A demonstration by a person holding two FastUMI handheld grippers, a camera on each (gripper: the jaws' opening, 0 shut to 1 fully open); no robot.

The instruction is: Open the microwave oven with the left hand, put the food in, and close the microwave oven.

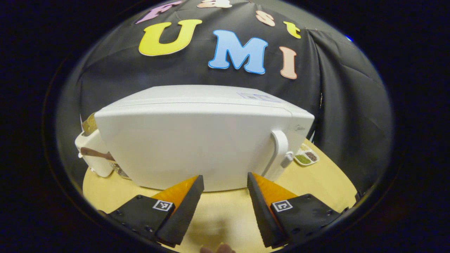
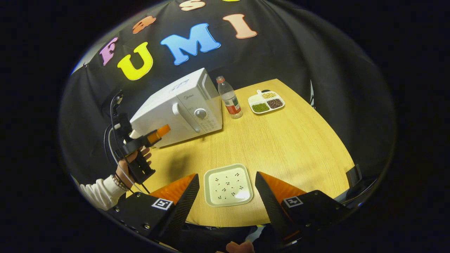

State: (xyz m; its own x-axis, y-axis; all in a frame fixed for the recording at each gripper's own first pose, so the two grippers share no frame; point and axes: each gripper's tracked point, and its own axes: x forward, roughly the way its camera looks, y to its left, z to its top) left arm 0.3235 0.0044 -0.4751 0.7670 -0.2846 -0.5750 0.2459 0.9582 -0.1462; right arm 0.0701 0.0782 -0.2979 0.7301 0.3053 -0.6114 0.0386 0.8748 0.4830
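The white microwave [image 1: 197, 140] fills the left gripper view, door closed, its handle [image 1: 279, 151] on the right side. My left gripper [image 1: 225, 178] stands open just in front of the door's lower edge, left of the handle, holding nothing. In the right gripper view the microwave [image 2: 179, 105] sits at the table's far left, and a hand holds the left gripper [image 2: 162, 131] before its door. A white square plate with small dark bits of food [image 2: 228, 185] lies on the table, framed by the fingers of my open right gripper [image 2: 226, 176].
A water bottle [image 2: 230, 98] stands right of the microwave, and a divided tray of beans [image 2: 266, 101] lies farther right. A white appliance [image 1: 92, 151] sits behind the microwave's left side. The wooden table [image 2: 291, 144] curves away at its right edge.
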